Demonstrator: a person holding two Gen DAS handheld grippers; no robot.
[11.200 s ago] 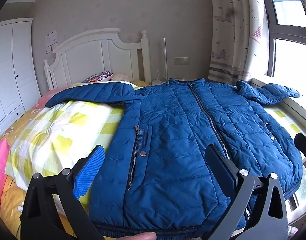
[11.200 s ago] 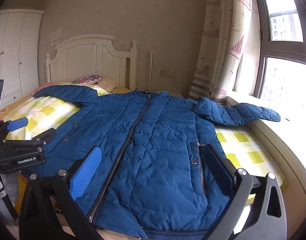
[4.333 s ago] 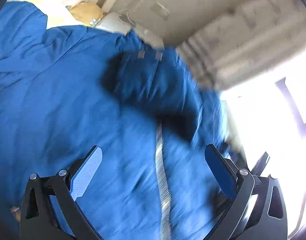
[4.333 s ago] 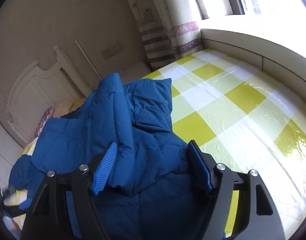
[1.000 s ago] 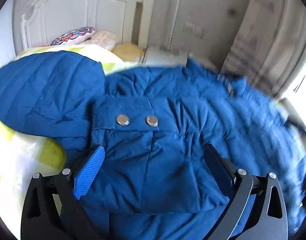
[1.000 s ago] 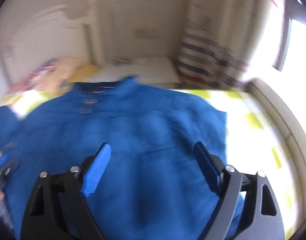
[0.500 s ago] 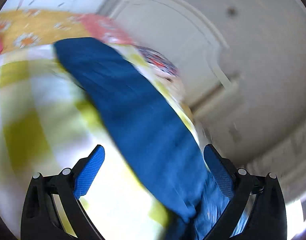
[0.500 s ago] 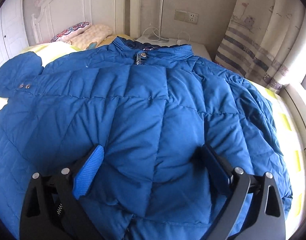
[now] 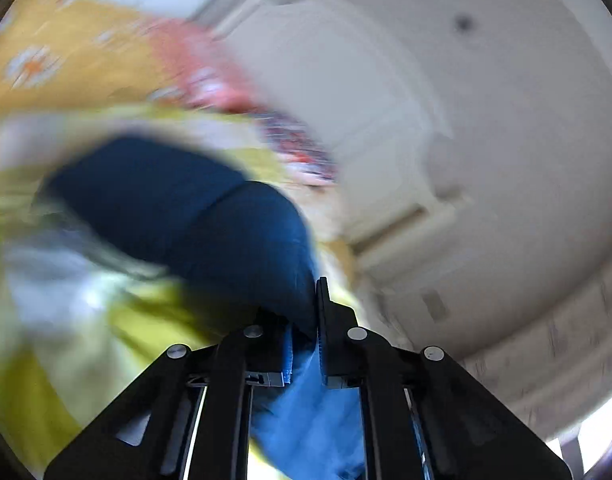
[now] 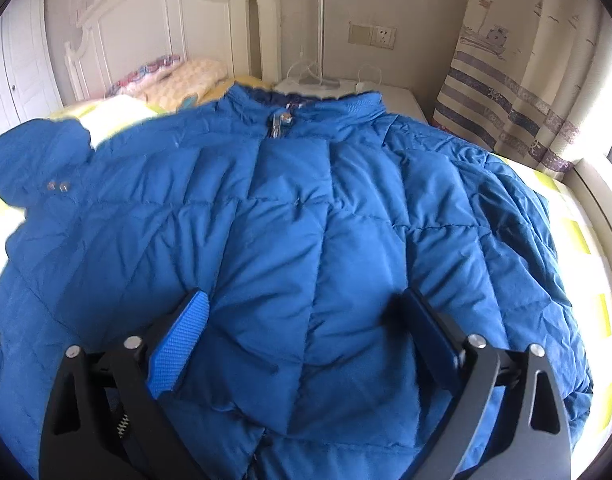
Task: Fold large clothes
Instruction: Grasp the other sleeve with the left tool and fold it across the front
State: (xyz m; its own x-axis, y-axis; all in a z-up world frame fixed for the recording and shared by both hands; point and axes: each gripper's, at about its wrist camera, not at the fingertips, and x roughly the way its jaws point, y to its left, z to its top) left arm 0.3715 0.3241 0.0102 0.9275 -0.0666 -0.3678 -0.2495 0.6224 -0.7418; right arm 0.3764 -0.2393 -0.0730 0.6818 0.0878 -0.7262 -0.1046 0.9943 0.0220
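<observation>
A large blue quilted jacket lies on the bed with its right sleeve folded across the body. Its collar points toward the headboard. My right gripper is open and hovers just above the folded part, with nothing between its fingers. In the blurred left wrist view my left gripper is shut on the jacket's left sleeve, and the sleeve hangs lifted above the yellow checked bedspread. The left sleeve's cuff with two snaps shows at the far left of the right wrist view.
A white headboard stands behind the bed. Pillows lie near it. A white nightstand is beyond the collar. A striped curtain and a window ledge are at the right.
My left gripper has closed on the left sleeve and lifted it. My right gripper has stayed open over the folded jacket, moving slightly closer.
</observation>
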